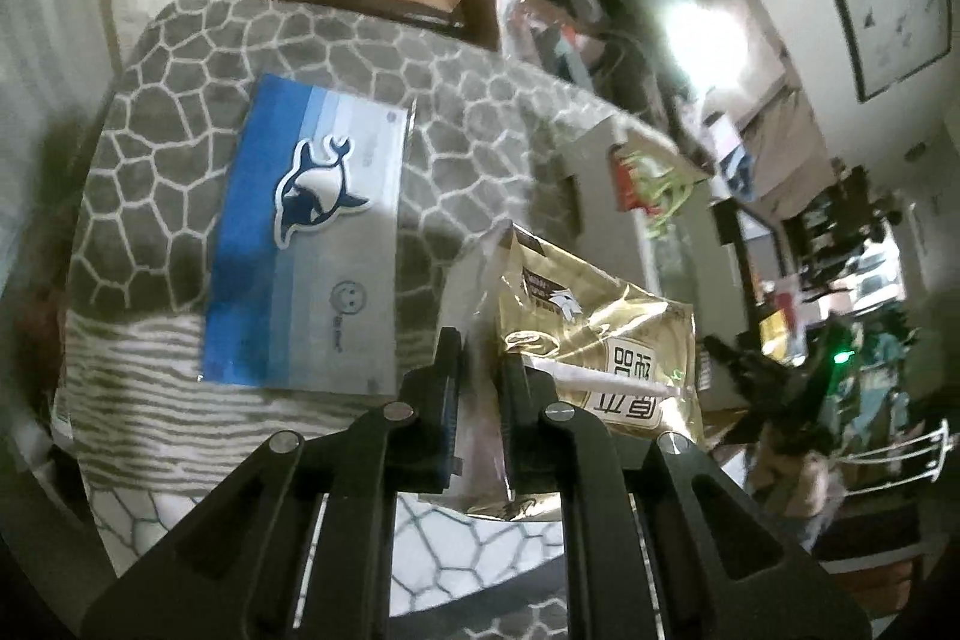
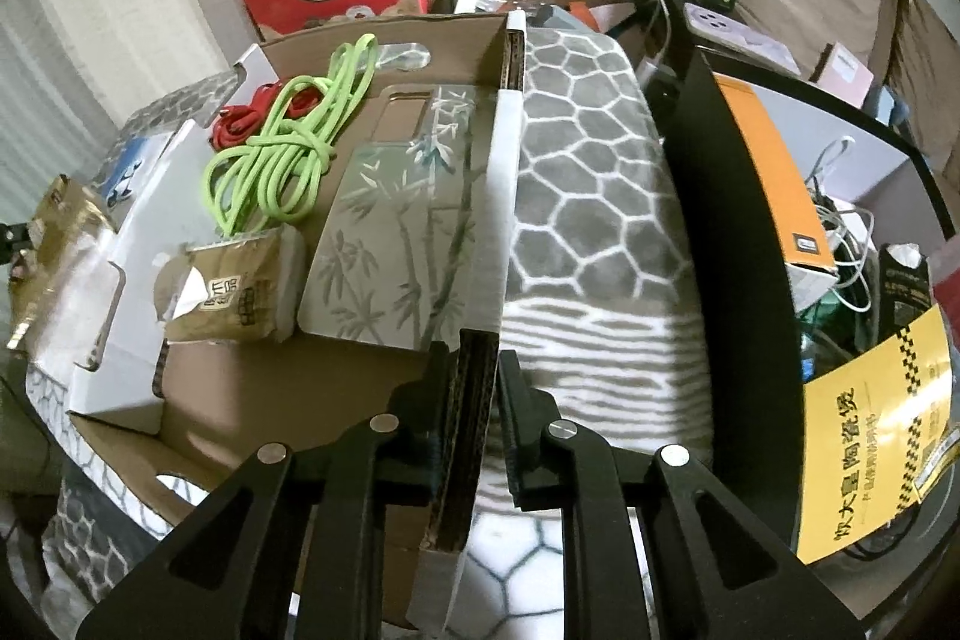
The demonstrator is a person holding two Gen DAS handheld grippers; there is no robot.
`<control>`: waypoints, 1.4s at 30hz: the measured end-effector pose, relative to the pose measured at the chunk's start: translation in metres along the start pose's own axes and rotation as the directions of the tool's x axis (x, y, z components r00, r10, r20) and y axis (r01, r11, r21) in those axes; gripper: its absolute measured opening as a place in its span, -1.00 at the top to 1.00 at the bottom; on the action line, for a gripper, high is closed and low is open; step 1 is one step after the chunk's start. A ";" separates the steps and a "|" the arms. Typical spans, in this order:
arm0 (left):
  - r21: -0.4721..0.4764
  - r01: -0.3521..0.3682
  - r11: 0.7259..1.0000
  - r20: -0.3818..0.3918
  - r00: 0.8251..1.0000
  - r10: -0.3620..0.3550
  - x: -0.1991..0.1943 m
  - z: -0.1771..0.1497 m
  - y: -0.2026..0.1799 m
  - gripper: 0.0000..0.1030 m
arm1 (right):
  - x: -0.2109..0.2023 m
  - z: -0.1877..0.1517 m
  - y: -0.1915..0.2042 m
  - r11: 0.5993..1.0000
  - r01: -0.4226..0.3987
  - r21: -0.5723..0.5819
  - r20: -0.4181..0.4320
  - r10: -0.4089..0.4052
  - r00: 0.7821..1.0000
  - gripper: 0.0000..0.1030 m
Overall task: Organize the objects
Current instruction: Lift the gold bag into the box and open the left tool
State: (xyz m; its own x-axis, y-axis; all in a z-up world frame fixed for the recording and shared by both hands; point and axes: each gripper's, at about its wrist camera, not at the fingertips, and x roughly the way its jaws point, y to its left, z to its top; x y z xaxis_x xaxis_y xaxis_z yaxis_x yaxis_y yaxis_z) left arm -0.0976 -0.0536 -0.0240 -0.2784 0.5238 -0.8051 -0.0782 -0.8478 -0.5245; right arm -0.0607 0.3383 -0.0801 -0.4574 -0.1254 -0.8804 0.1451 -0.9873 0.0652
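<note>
Right up against the lens in the right wrist view, the right gripper [image 2: 474,370] has its jaws pinched tight on the corrugated side wall of the shallow brown cardboard box [image 2: 480,400], so it looks like it's steadying the box. Inside there's already a tangled lime-green cord [image 2: 282,154], a red cable [image 2: 252,112] behind it, a grey bamboo-print flat case [image 2: 396,244] and a small gold foil snack pack [image 2: 234,292].

Over in the left wrist view, the left gripper [image 1: 480,370] is nearly closed on the clear sealed edge of a shiny gold foil packet [image 1: 600,322], lower centre of frame and apparently lifted clear of the grey honeycomb-pattern blanket [image 1: 468,112]. A blue and grey whale-print box [image 1: 312,232] lies flat on the blanket, centre left.

My guess: we're mid-carry, packet headed for the box. Next move needs a swing over the box rim and a drop into the free floor space, without snagging the cord.
</note>
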 end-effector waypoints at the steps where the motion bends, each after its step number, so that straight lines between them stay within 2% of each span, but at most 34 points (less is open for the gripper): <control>1: 0.000 0.001 1.000 0.015 1.000 -0.001 -0.006 0.001 -0.003 0.79 | 0.000 0.000 0.001 1.000 -0.002 -0.002 0.000 0.002 1.000 0.70; 7: -0.025 0.055 0.998 0.093 0.994 -0.053 -0.036 0.014 -0.020 0.80 | 0.002 0.002 0.005 1.000 -0.005 0.003 -0.009 0.005 1.000 0.70; 10: -0.011 0.051 0.999 0.105 0.993 -0.050 -0.038 0.018 -0.039 0.80 | 0.002 0.002 0.003 1.000 -0.012 0.014 -0.011 0.012 1.000 0.70; 14: 0.013 0.053 0.999 0.077 0.996 -0.054 -0.014 0.014 -0.072 0.80 | 0.002 0.002 0.002 0.999 -0.022 0.033 -0.013 0.022 1.000 0.69; 20: 0.014 0.083 0.996 0.038 0.996 -0.083 0.043 -0.002 -0.120 0.79 | 0.002 0.003 -0.001 0.998 -0.040 0.056 -0.018 0.041 0.999 0.68; 23: -0.005 0.067 0.998 0.049 0.997 -0.067 0.067 -0.010 -0.132 0.80 | 0.001 0.003 -0.006 0.994 -0.069 0.089 -0.022 0.072 0.997 0.67; 26: -0.029 0.047 0.998 0.065 0.997 -0.045 0.077 -0.016 -0.134 0.80 | -0.001 0.003 -0.012 0.988 -0.090 0.124 -0.022 0.093 0.995 0.66; 30: -0.041 0.022 0.999 0.050 0.999 -0.020 0.086 -0.023 -0.131 0.78 | -0.008 0.002 -0.025 0.970 -0.146 0.195 0.002 0.148 0.989 0.66; 34: -0.046 -0.007 0.999 0.035 0.999 0.009 0.095 -0.033 -0.129 0.72 | -0.020 0.006 -0.027 0.969 -0.148 0.199 0.034 0.144 0.989 0.64; 40: 0.033 -0.052 0.998 -0.048 0.997 0.054 0.118 -0.048 -0.141 0.66 | -0.020 0.010 -0.025 0.972 -0.138 0.191 0.028 0.135 0.990 0.61; 42: 0.049 -0.064 0.997 -0.047 0.997 0.066 0.120 -0.051 -0.144 0.64 | -0.019 0.008 -0.025 0.972 -0.134 0.195 0.030 0.131 0.991 0.61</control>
State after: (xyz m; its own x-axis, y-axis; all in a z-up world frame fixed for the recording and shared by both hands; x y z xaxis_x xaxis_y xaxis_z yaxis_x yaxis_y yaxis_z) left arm -0.0711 0.1355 -0.0595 -0.2373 0.4701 -0.8501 -0.1074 -0.8824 -0.4580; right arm -0.0630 0.3646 -0.0608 -0.4609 -0.2565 -0.8496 0.0312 -0.9614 0.2733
